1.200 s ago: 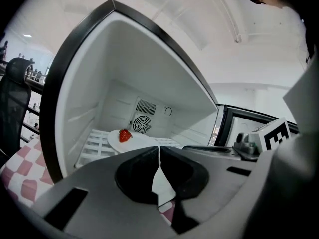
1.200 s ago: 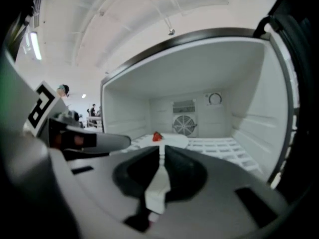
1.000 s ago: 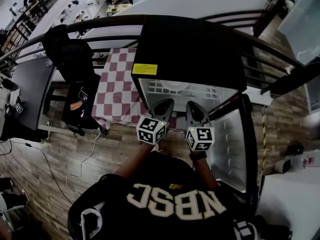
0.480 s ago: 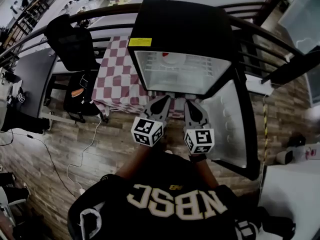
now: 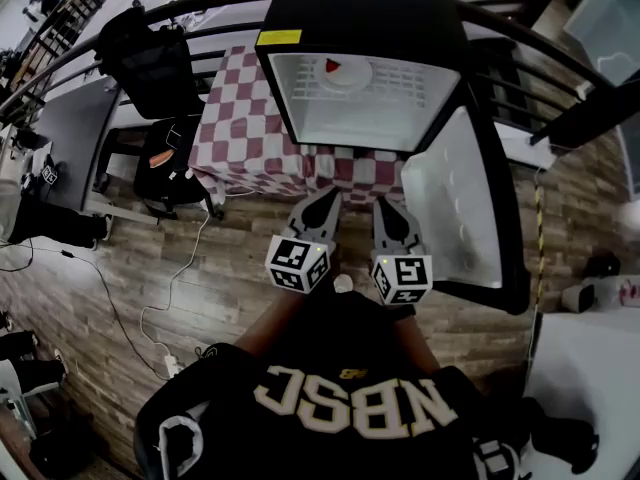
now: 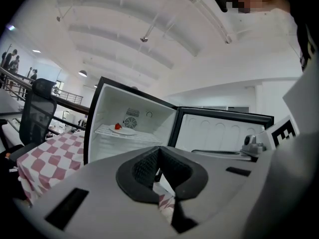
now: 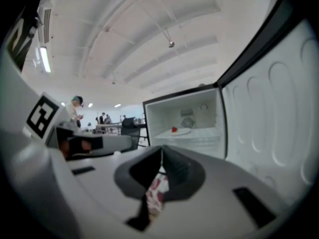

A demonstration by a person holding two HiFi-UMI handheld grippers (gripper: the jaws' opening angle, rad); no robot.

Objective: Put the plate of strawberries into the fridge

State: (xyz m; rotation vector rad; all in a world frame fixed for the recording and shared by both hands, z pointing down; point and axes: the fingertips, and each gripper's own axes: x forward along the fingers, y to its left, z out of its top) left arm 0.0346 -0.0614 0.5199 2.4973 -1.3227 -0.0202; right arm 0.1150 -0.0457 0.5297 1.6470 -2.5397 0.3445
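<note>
The small black fridge point(image 5: 360, 13) stands open, with a white plate point(image 5: 342, 76) and a red strawberry point(image 5: 333, 66) on its wire shelf. Both grippers hang in front of it, well back from the opening, over the wooden floor. My left gripper point(image 5: 326, 200) is shut with nothing in it, and so is my right gripper point(image 5: 389, 209). In the left gripper view the plate point(image 6: 123, 130) lies far beyond the shut left gripper point(image 6: 158, 156). The right gripper view shows the plate point(image 7: 181, 131) deep in the fridge past the shut right gripper point(image 7: 161, 157).
The fridge door point(image 5: 455, 208) swings open on the right. A table with a red-and-white checked cloth point(image 5: 240, 128) stands left of the fridge, with a black chair point(image 5: 150, 63) beside it. A cable point(image 5: 170, 288) trails over the floor. A dark railing point(image 5: 560, 78) runs behind.
Both grippers have drawn back from the fridge opening toward me. The plate with the strawberry stays on the shelf, and the whole fridge interior has come into view.
</note>
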